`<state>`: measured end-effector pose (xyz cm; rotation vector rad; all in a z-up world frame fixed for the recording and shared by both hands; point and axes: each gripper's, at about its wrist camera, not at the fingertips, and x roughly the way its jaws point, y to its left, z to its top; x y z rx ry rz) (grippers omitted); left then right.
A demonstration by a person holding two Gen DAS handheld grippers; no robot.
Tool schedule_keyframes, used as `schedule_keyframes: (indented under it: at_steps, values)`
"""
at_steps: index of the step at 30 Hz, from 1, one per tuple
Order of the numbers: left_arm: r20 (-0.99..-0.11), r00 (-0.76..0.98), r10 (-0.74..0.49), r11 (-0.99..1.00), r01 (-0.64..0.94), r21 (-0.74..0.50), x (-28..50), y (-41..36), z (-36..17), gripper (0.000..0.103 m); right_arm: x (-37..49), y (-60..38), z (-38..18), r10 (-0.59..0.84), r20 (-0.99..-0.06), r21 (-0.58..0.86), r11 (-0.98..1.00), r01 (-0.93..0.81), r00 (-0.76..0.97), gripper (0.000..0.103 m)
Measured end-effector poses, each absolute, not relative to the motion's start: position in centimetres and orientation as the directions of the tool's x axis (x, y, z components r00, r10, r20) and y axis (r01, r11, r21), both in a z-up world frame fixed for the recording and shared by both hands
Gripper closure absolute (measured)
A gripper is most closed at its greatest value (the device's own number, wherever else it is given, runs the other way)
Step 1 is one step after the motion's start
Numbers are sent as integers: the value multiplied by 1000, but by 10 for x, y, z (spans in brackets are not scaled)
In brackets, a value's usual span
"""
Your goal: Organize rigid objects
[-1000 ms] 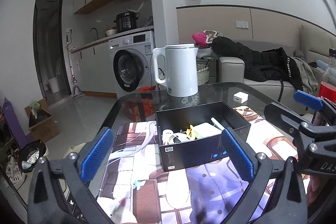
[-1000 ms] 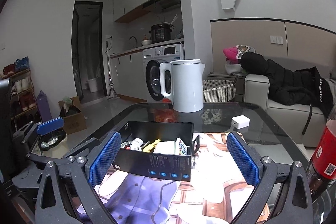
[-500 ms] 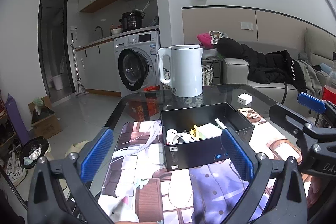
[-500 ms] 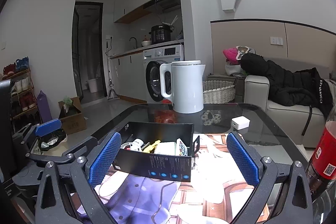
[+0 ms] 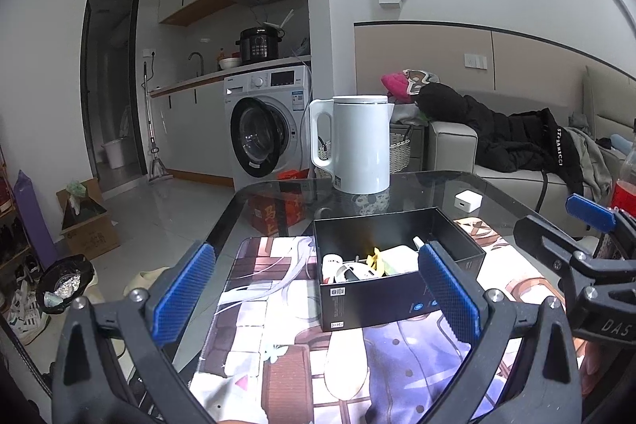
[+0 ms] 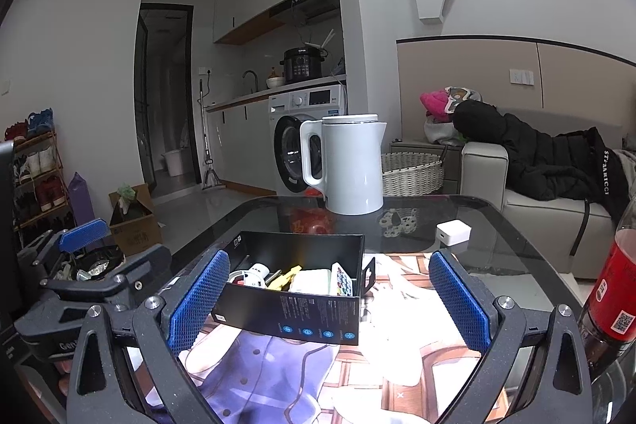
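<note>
Resting on a printed mat (image 5: 278,304) atop the glass table (image 6: 497,225), the black box (image 5: 381,299) holds several small items, among them a yellow clip (image 6: 284,280) and a white block (image 6: 312,281). Left gripper (image 5: 316,299) hovers before the box with jaws spread wide and empty. Right gripper (image 6: 328,297) hovers likewise, wide apart, nothing between its blue pads (image 6: 198,299). Behind the box stand a white kettle (image 5: 359,144) and, apart from it, a small white charger (image 6: 453,232). A red-labelled bottle (image 6: 612,301) stands at the table's right edge.
</note>
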<state>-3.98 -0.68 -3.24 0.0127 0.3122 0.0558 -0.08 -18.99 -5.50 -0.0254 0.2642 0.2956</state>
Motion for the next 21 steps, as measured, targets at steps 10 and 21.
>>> schedule_keyframes:
  at_steps: [10,21]
  values:
    - [-296,952,74,997,-65,42,-43,-12,-31,0,1,-190,-58,284,-272,25,957,-288,920,1]
    - [-293,954,70,997,-62,36,-42,-13,-29,0,2,-190,-60,278,-275,28,959,-281,920,1]
